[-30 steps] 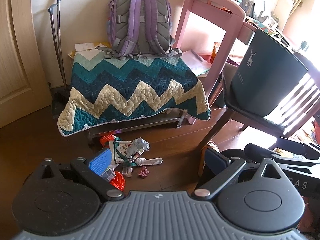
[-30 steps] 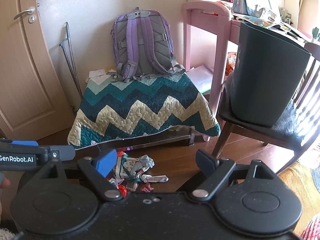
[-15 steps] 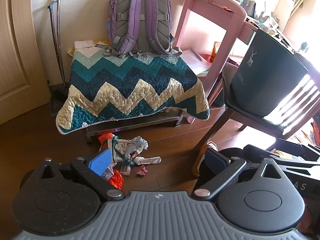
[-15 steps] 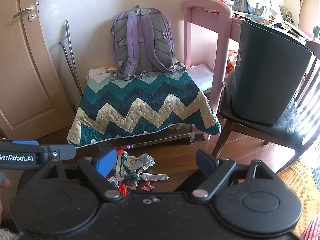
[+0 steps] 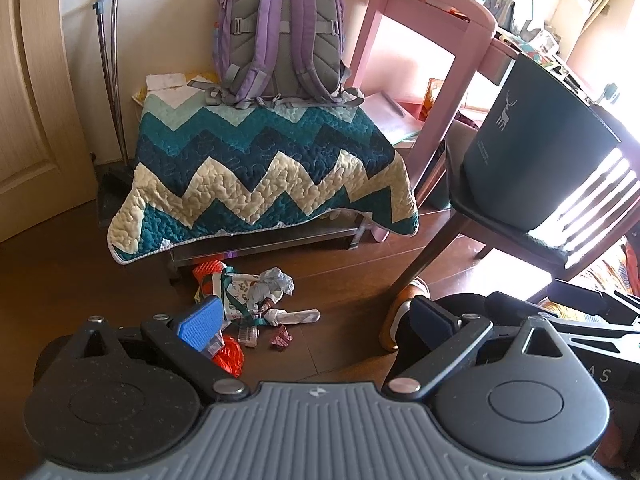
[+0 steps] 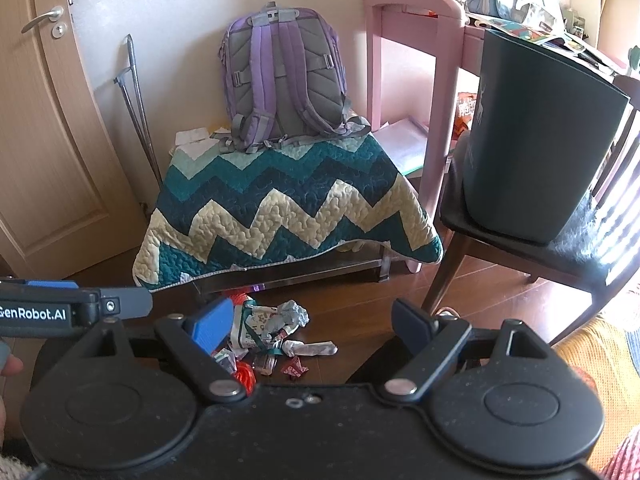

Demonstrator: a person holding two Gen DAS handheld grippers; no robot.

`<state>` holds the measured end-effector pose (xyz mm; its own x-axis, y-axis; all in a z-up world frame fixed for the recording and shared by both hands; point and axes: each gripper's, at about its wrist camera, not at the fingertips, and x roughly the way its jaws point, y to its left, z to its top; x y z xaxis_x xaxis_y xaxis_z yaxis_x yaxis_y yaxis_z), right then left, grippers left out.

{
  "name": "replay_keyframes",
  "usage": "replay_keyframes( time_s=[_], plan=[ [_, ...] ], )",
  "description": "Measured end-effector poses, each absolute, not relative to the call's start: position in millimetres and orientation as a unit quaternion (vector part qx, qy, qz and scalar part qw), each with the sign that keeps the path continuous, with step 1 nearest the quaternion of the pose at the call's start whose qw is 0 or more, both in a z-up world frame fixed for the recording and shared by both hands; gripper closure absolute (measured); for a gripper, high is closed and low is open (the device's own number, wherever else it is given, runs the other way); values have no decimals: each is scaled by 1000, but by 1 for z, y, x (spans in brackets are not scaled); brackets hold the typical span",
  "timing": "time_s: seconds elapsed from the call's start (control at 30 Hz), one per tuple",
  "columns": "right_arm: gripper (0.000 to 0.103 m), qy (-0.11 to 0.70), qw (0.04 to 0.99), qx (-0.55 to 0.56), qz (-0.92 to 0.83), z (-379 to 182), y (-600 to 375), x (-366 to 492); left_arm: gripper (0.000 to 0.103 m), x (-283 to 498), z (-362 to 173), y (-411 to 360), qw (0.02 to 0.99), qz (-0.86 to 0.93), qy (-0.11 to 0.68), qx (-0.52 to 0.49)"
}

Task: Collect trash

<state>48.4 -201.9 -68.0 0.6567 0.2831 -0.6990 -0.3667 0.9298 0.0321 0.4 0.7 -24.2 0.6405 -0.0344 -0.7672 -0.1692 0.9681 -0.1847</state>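
Broadly, across the far middle: a teal-and-cream zigzag quilt draped over a low bench, with a purple backpack upright on top against the wall. To the right, a dark waste bin standing on a wooden chair beside a pink desk; probably the place for the litter.

Nearer, both tools held above the floor: left gripper with jaws spread wide and nothing between them; right gripper likewise wide apart and empty.

Down on the dark wood floor, just in front of the bench and between the spread fingers in both views: the trash pile.

- Printed paper packet with a teal ribbon: light and crushable; best pinched across its bunched middle.
- Crumpled grey-white paper ball: almost weightless, springy; easy to take anywhere across its bulk.
- Red-orange netting, partly hidden behind the left finger: soft, likely to snag its neighbours.
- Twisted white wrapper: thin and limp, lying flat; better taken at the knotted end.
- Small dark-red candy wrapper: slick and low to the boards, probably the hardest to pinch.
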Motion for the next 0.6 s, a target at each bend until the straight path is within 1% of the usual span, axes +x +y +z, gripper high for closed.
replay_keyframes(
  time_s=[0.3, 0.6],
  plan=[
    [17, 399, 898, -67, 174, -72, -191, 69, 3, 18, -34, 20, 887, 35, 439, -139],
    [17, 419, 883, -103, 184, -93, -151, 111, 3, 53, -65, 67, 873, 71, 455, -161]
  ],
)
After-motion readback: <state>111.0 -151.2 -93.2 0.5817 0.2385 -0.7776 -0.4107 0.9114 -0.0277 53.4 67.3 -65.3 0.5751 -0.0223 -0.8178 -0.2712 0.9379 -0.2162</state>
